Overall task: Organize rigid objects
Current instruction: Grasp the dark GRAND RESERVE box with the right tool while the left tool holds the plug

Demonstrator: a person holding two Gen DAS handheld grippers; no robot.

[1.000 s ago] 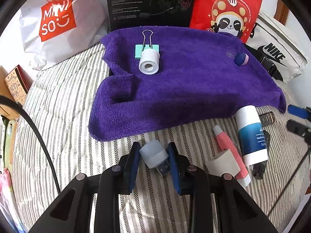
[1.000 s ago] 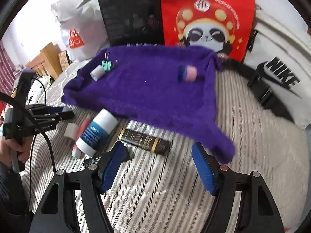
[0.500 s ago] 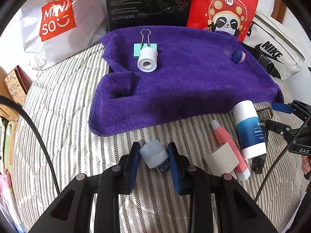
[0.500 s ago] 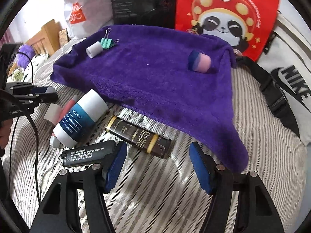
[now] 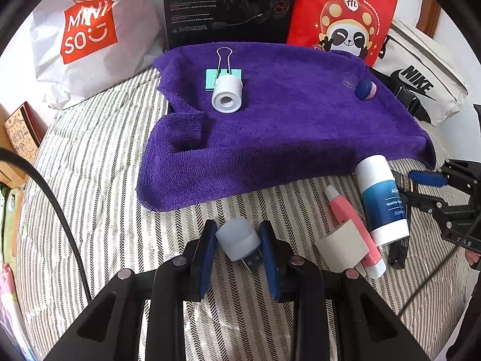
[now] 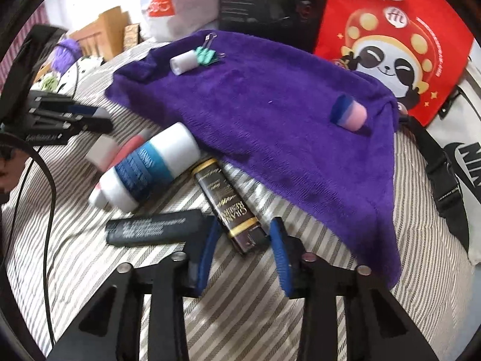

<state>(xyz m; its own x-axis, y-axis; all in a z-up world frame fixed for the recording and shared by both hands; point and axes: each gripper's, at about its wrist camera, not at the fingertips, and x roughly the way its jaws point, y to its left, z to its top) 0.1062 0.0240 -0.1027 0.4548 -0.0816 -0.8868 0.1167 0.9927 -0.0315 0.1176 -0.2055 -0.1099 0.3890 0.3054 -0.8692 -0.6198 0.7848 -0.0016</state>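
My left gripper (image 5: 237, 234) is shut on a small translucent white USB piece (image 5: 236, 236) just above the striped sheet, near the purple towel (image 5: 285, 138). On the towel lie a white roll (image 5: 227, 94), a teal binder clip (image 5: 224, 73) and a blue-pink piece (image 5: 365, 88). My right gripper (image 6: 245, 236) is closing its jaws on the near end of a brown-and-gold bar (image 6: 222, 192), with the pads against its sides. Beside the bar lie a black stick (image 6: 156, 230), a white-blue bottle (image 6: 150, 165), a pink tube (image 5: 351, 219) and a white block (image 5: 342, 248).
Behind the towel stand a MINISO bag (image 5: 87, 33), a black box (image 5: 228, 3), a red panda bag (image 5: 345, 15) and a Nike bag (image 5: 421, 81). A black cable (image 5: 60, 210) runs along the left. Bare striped sheet lies left of the towel.
My right gripper has sunk toward the brown bar, rolled, and narrowed its jaws around the bar's end. The left gripper has kept still with the USB piece.
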